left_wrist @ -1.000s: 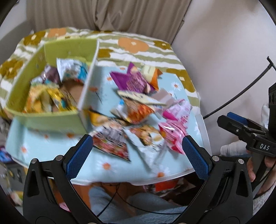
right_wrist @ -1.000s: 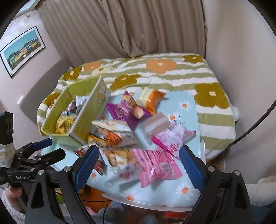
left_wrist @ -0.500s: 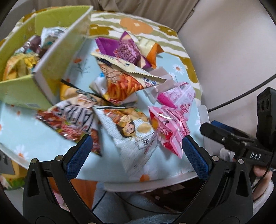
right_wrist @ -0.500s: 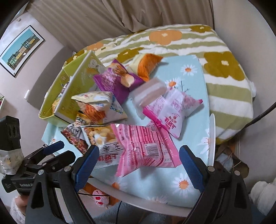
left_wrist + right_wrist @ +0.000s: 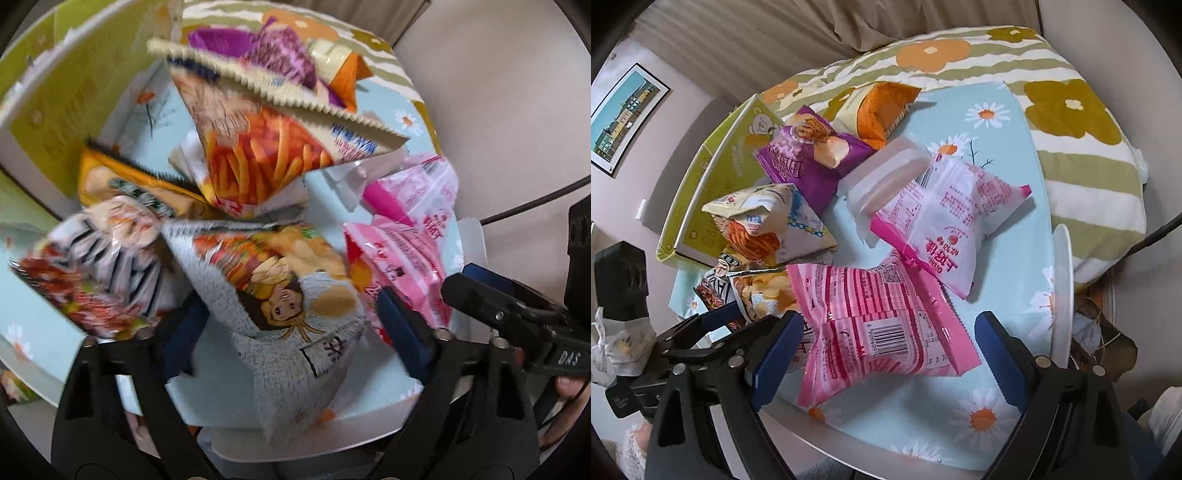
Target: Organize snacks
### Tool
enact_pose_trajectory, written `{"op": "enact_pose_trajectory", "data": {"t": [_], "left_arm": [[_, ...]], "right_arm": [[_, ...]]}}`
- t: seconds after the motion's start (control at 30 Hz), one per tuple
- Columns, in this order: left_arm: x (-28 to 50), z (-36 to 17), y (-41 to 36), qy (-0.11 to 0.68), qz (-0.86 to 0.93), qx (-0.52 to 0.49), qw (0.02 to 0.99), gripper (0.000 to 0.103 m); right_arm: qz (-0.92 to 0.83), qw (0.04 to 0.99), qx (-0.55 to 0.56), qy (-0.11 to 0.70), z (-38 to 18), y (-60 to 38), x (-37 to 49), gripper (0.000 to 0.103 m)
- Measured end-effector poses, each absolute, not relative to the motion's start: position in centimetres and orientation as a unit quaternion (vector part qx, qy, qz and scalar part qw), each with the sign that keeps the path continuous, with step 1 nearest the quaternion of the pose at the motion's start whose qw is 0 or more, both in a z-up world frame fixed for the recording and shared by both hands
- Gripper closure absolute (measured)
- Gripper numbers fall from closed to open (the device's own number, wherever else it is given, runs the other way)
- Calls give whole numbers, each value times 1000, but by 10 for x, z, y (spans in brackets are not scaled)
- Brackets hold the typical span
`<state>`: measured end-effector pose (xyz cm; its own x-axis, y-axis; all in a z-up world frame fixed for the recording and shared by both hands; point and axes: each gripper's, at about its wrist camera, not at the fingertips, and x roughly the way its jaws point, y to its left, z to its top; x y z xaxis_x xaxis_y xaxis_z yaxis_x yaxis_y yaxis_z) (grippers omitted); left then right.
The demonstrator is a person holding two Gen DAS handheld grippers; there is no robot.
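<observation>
So both grippers are hanging over the snack pile on the round table point(image 5: 1062, 295), the one with the light blue daisy cloth. The left gripper point(image 5: 291, 328) is sitting right at the near edge of the table with its jaws straddling the grey cartoon-face packet point(image 5: 291, 310). Its jaws have just been closing in, with that packet between them, but the shot is blurry and I can't tell if the pads are actually pressing on it yet.

The right gripper point(image 5: 886, 354) is standing wide open with the striped pink packet point(image 5: 875, 328) lying between its blue pads, not pinched. That packet is sitting near the near edge too, touching the paler pink packet point(image 5: 945, 225) behind it.

Further back a fries packet point(image 5: 258, 147) is propped up in the middle of the pile, with a purple packet point(image 5: 809, 162) and an orange one point(image 5: 882, 107) toward the far edge. The yellow-green box point(image 5: 716, 192) is sitting at the left edge of the table.
</observation>
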<state>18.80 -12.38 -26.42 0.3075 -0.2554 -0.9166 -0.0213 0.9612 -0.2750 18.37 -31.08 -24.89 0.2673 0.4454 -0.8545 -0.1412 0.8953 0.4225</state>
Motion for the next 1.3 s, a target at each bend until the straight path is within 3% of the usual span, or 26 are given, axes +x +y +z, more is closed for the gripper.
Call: {"op": "enact_pose_trajectory", "data": {"t": [0.1,0.13,0.27,1.07,1.17,1.23,1.3], "left_arm": [[190,-276,-124,594,-81,-125,791,28],[190,-279,-124,597,-86,-128,787,38],[189,-282,-125,598,-92,-117,788,42],[184,-269,-129,587,-98,-41,802,43],[182,-268,-128,585,-95,-33,804,43],[180,-267,-128,585,-94,-32,805,43],[177,-266,-128,584,-93,-29,806,43]], "right_arm": [[187,781,129,581,-254,-308,186,10],[188,780,129,583,-256,-308,187,10],[192,775,121,590,-262,-302,188,10],[232,752,124,605,-283,-261,201,11],[233,755,120,601,-285,-256,198,20],[243,755,127,596,-284,-253,194,34],[244,758,126,591,-283,-251,189,39]]}}
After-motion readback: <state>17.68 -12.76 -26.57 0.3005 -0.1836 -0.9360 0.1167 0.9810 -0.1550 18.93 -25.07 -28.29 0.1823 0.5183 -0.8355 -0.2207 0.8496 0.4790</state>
